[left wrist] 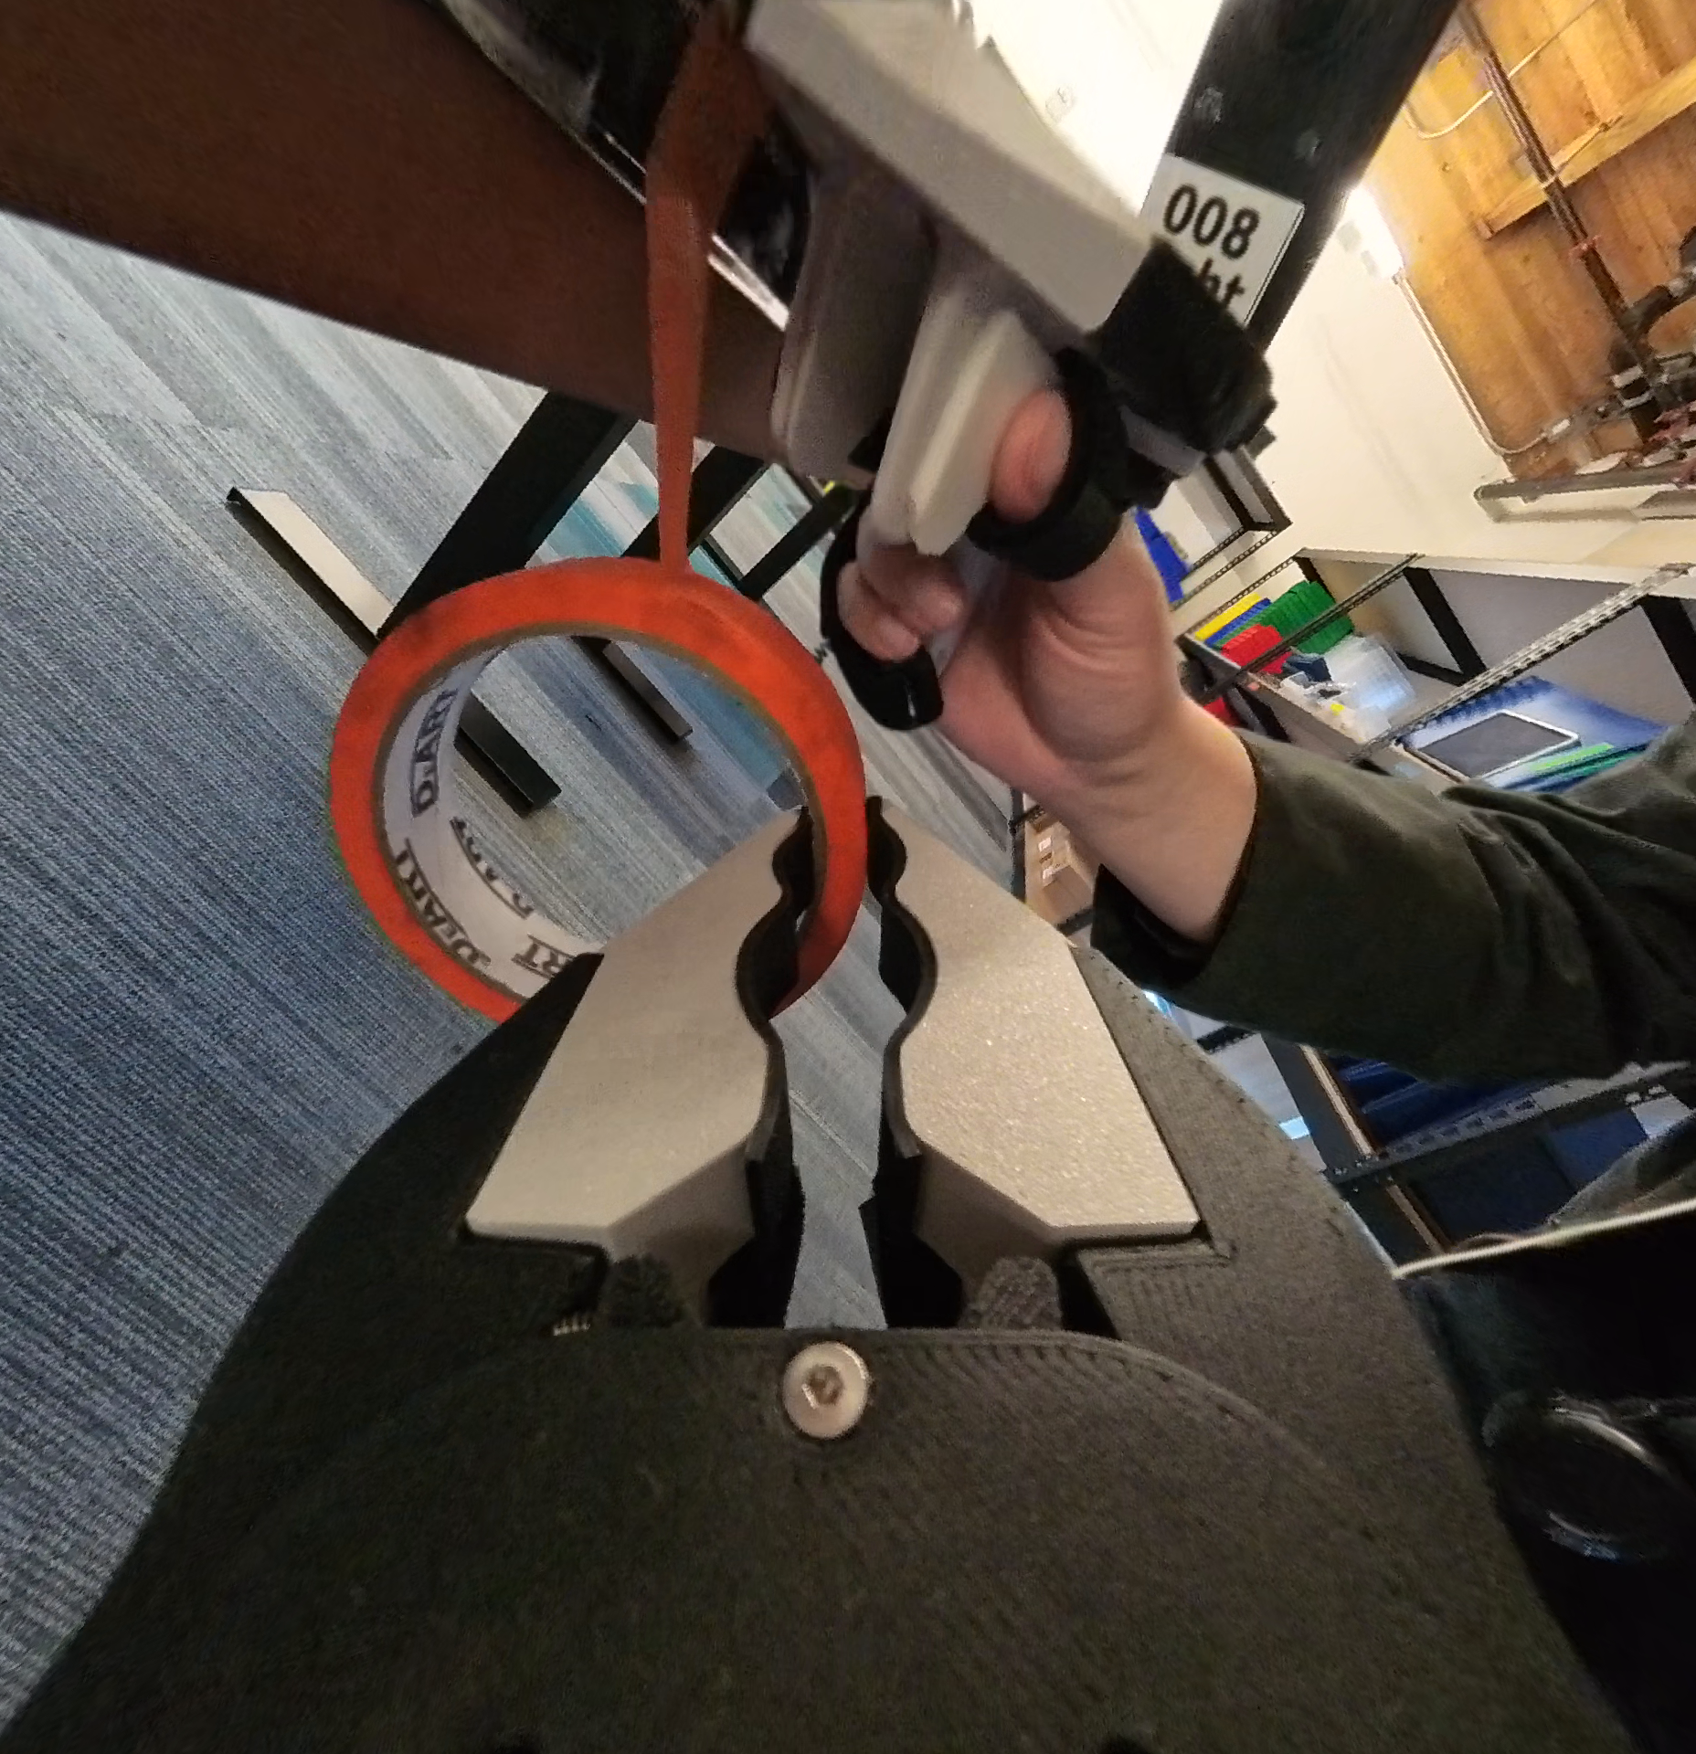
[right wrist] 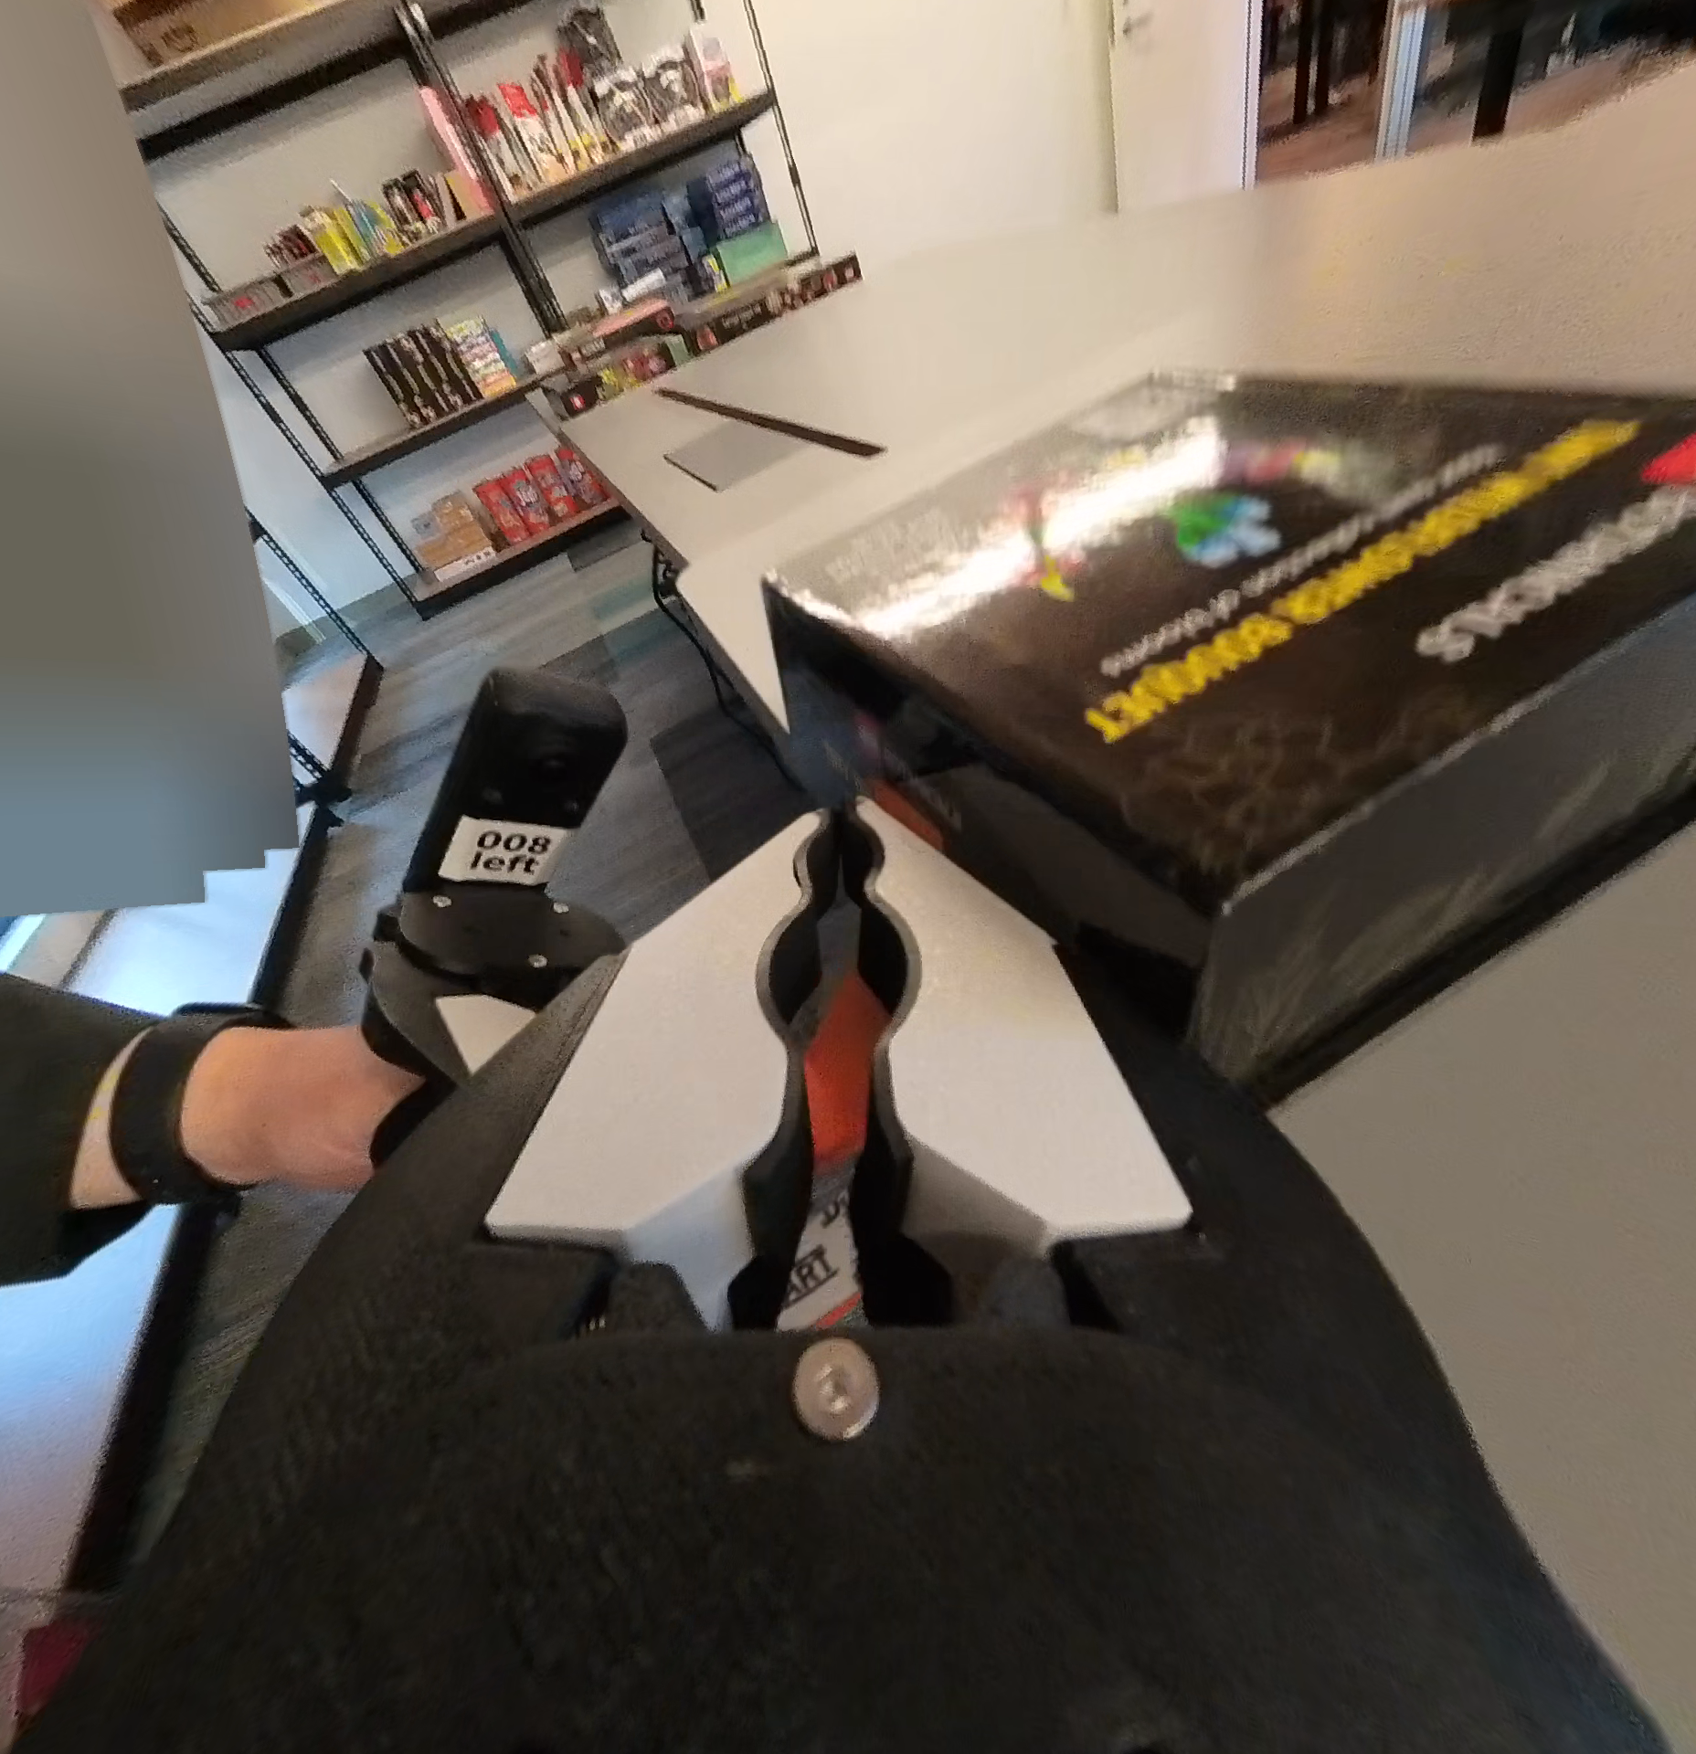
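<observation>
My left gripper (left wrist: 839,826) is shut on the rim of an orange tape roll (left wrist: 597,607) with a white printed core, held in the air below a table edge (left wrist: 303,190). An orange tape strip (left wrist: 678,332) runs taut from the roll up to the right gripper, whose grey body (left wrist: 920,190) a hand (left wrist: 1063,664) grips. In the right wrist view my right gripper (right wrist: 839,835) is shut, its tips at the near corner of a black printed box (right wrist: 1300,617) on the white table (right wrist: 1015,313). Orange tape (right wrist: 839,1054) shows through the gap behind the fingers.
Blue-grey carpet (left wrist: 113,664) and black table legs (left wrist: 502,522) lie below the roll. The left gripper's black camera (right wrist: 531,788) stands left of my right fingers. Shelves of boxed goods (right wrist: 540,237) line the far wall. Bins sit on racks (left wrist: 1300,626) behind the sleeve. The gap from one gripper's tips to the other's is roughly 11 cm.
</observation>
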